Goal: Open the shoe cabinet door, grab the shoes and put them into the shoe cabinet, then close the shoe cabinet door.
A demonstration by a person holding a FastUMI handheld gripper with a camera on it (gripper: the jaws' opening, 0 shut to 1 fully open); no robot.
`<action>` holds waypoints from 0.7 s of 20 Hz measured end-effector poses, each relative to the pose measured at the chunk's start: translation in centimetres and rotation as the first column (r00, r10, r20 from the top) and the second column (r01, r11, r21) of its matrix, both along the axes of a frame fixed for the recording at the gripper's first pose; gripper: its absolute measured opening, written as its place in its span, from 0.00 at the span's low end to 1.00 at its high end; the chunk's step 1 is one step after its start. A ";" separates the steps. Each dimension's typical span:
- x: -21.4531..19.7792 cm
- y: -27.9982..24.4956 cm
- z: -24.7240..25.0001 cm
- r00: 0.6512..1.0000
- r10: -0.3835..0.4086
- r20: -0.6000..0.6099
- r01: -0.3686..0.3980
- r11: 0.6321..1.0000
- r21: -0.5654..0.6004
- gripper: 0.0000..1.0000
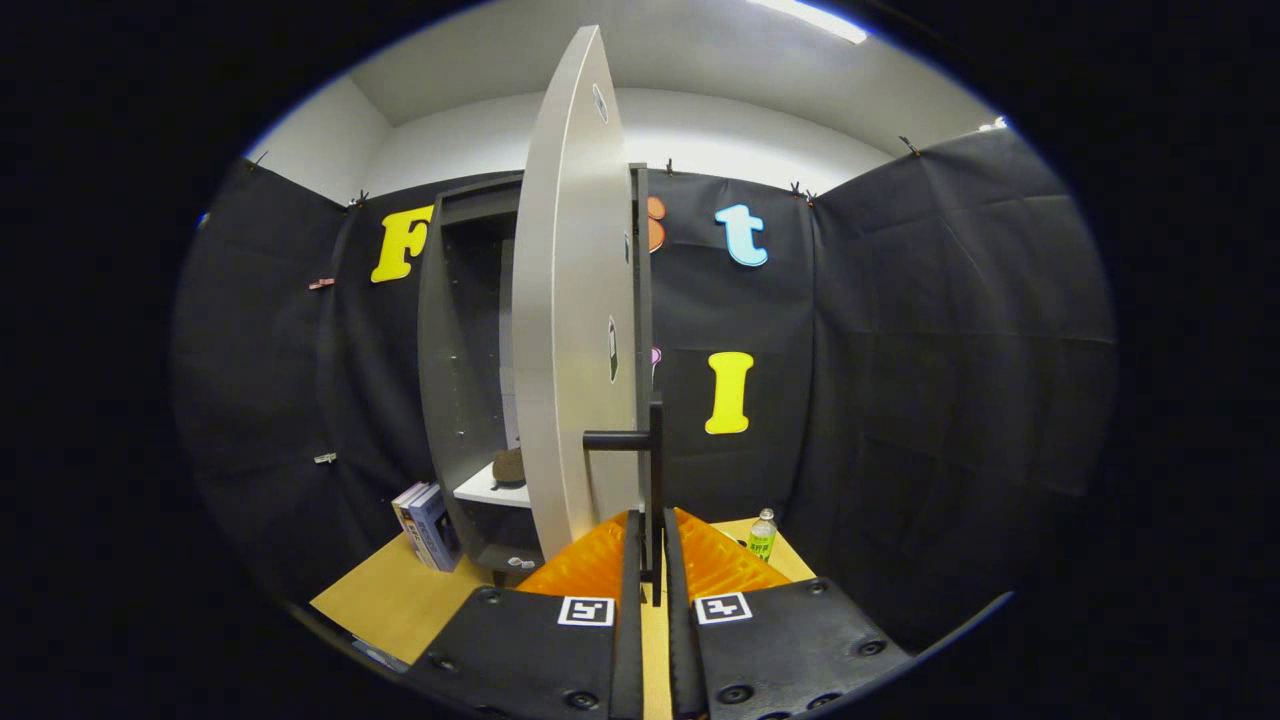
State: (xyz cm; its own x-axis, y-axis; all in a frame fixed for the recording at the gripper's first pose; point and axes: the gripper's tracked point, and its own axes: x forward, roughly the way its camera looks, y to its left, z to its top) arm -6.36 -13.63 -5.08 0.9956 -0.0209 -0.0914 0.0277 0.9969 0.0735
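Both tongs [652, 545] around door handle [655, 480]

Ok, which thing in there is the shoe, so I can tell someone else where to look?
Start at the tall grey shoe cabinet left of its open pale door, whose black bar handle sits between the closed fingers. Inside, a white shelf carries a low brown rounded shape, apparently the shoe. The upright blue-and-white books stand outside.

Matt smooth cabinet door [570, 300], matt dark handle [655, 480], wood-look tabletop [400, 600].
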 end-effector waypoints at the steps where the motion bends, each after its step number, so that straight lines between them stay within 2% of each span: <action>1: -0.1 -0.6 0.4 1.000 -0.011 0.009 0.011 1.000 0.005 0.15; 6: -1.1 -2.3 1.4 1.000 0.005 0.029 -0.007 0.997 0.080 0.15; 10: -2.3 -3.9 1.9 0.998 -0.034 0.043 0.032 0.998 0.057 0.22; 11: -2.7 -4.0 2.1 0.998 -0.034 0.048 0.032 0.998 0.056 0.35; 14: -4.3 -1.8 3.1 0.997 0.049 0.059 -0.051 0.998 0.043 0.73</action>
State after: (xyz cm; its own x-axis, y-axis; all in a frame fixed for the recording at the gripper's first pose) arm -10.71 -15.44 -1.93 0.9989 0.0316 -0.0338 -0.0275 0.9927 0.1178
